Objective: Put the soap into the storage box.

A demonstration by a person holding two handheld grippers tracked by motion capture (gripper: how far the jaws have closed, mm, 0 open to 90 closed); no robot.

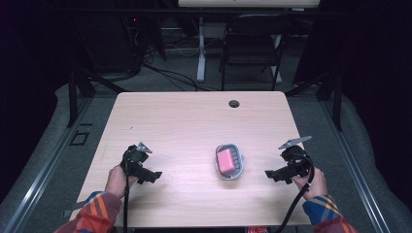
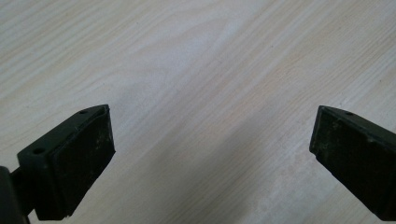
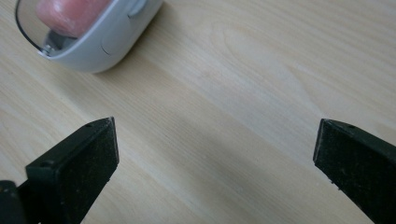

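Observation:
A pink soap bar [image 1: 225, 160] lies in a pale grey soap dish [image 1: 237, 171] on the wooden table, right of its middle. The dish's rim [image 3: 107, 44] and the pink soap [image 3: 70, 14] also show at the top left of the right gripper view. My right gripper [image 1: 270, 174] is low over the table just right of the dish, apart from it, jaws wide open and empty [image 3: 215, 154]. My left gripper [image 1: 151, 176] sits near the front left of the table, also open with bare wood between its jaws [image 2: 212, 149].
The light wooden table [image 1: 194, 116] has a cable hole [image 1: 234, 103] near its far edge. Beyond it stand a black folding chair [image 1: 252, 43] and a white desk leg [image 1: 200, 48]. Dark cables trail from both grippers toward the front edge.

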